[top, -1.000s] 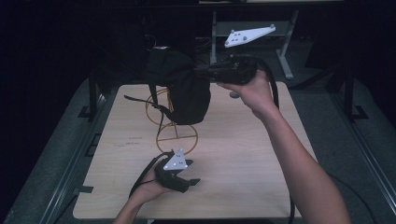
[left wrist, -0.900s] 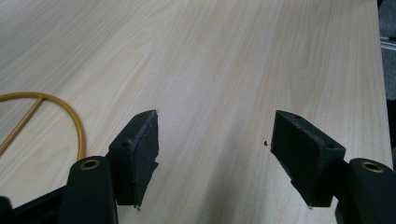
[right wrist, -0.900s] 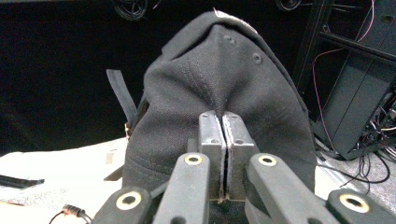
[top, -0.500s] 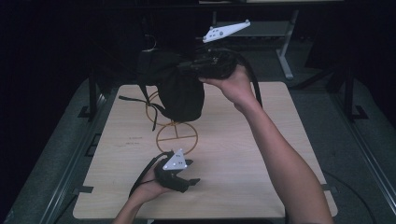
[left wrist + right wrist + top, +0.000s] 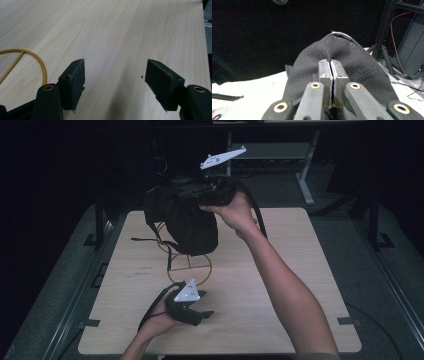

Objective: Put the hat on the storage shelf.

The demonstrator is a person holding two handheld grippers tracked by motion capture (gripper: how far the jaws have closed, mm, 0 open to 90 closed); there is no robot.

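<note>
Overhead, right gripper [image 5: 200,195] raised above far side of wooden table [image 5: 300,270], jaws pressed together on fabric of a black cap [image 5: 187,220]. Cap held in the air over a thin gold wire stand [image 5: 189,267], hanging partly in front of stand's upright; contact between cap and stand not discernible. Stand's round base ring flat on tabletop, near table's middle. Right gripper view: metal jaw plates nearly meeting, cap cloth [image 5: 337,57] bunched at their tips, crown bulging beyond. Right hand [image 5: 235,212] wrapped around gripper body, grey three-cornered plate [image 5: 222,157] jutting up above. Left gripper [image 5: 200,312] low at near edge, held in left hand [image 5: 160,320], resting just short of base ring. Left gripper view: black pads [image 5: 75,82] well apart, bare wood between, arc of gold ring [image 5: 30,57] at left.
</note>
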